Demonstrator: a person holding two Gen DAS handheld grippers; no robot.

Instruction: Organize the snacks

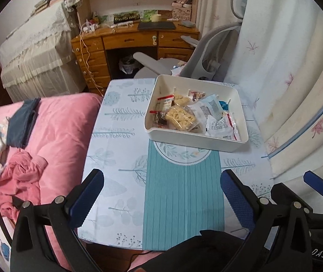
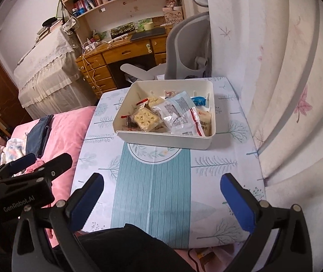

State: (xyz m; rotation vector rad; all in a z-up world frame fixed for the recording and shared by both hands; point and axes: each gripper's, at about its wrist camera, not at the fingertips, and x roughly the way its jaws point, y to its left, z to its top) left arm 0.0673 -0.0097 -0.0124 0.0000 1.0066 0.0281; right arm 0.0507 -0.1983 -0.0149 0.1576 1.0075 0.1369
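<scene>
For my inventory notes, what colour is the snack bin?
Off-white, plain; the bin shows best in the right wrist view.

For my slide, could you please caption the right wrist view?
Open right claw hovers above the tablecloth, facing a white bin filled with snack packets.

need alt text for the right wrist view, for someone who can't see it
A white rectangular plastic bin filled with wrapped snack packets sits on a small table with a pale tree-print tablecloth. The right tongs hover open and empty before it, beside a pink quilted bed.
</scene>
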